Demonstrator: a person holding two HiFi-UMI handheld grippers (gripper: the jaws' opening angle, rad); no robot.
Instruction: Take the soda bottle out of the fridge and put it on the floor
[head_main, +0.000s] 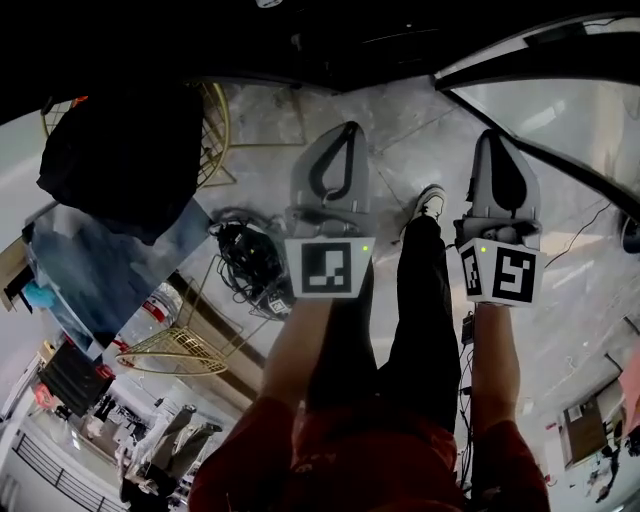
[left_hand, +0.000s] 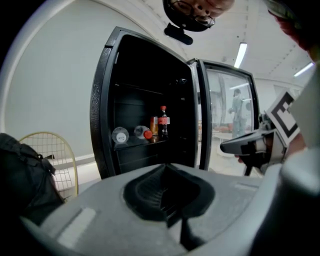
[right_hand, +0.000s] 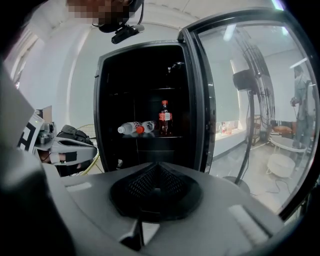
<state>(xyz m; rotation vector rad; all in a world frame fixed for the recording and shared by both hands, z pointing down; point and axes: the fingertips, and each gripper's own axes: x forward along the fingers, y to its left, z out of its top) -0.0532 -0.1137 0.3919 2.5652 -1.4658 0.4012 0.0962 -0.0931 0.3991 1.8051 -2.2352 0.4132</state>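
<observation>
The soda bottle (left_hand: 163, 121) (right_hand: 165, 118), dark with a red cap and red label, stands upright on a middle shelf of the open black fridge (left_hand: 102, 120) (right_hand: 102, 100). Both grippers hang in front of the fridge, well short of it. My left gripper (head_main: 351, 128) (left_hand: 166, 166) has its jaws closed together with nothing between them. My right gripper (head_main: 491, 135) (right_hand: 158, 164) is likewise shut and empty. Each shows in the other's view: the right gripper (left_hand: 248, 145) at the right edge, the left gripper (right_hand: 70, 148) at the left.
Two water bottles (right_hand: 131, 128) lie on the shelf left of the soda, an orange can (left_hand: 154, 125) behind it. The glass door (right_hand: 250, 100) stands open on the right. A black bag (head_main: 125, 150), gold wire racks (head_main: 185, 345), cables (head_main: 245, 265) and a fan (right_hand: 246, 80) stand around.
</observation>
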